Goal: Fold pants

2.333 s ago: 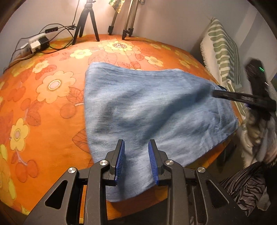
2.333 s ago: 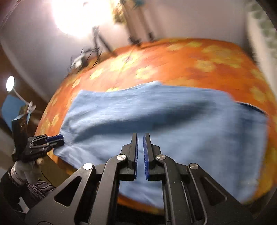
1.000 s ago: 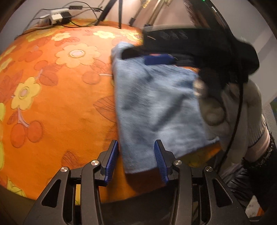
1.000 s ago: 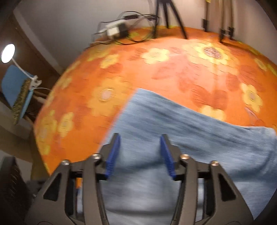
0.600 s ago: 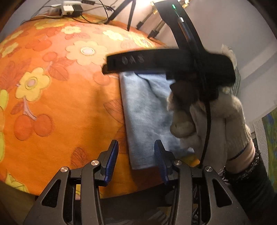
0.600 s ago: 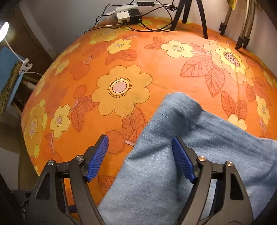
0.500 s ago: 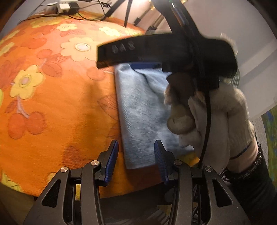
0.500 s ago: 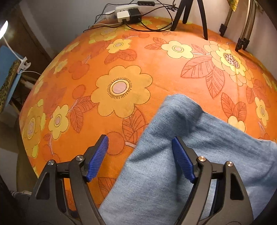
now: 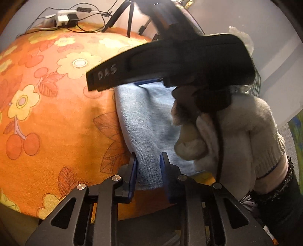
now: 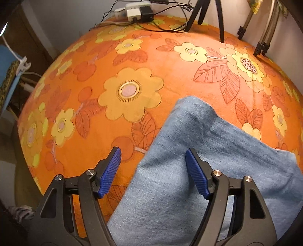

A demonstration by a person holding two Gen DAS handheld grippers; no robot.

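Home room rigged for recording. Orange flowered blanket [image 10: 132,98] covers soft surface, bed-like. At blanket's far edge: white power strip [image 10: 135,11] with tangled cables, black tripod legs [image 10: 219,20] against plain wall. Left of blanket: clip lamp [image 10: 21,64]. Right of blanket: striped throw [image 9: 258,85].

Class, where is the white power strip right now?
The white power strip sits at the table's far edge by the wall, left of the black tripod legs, beyond the pants.
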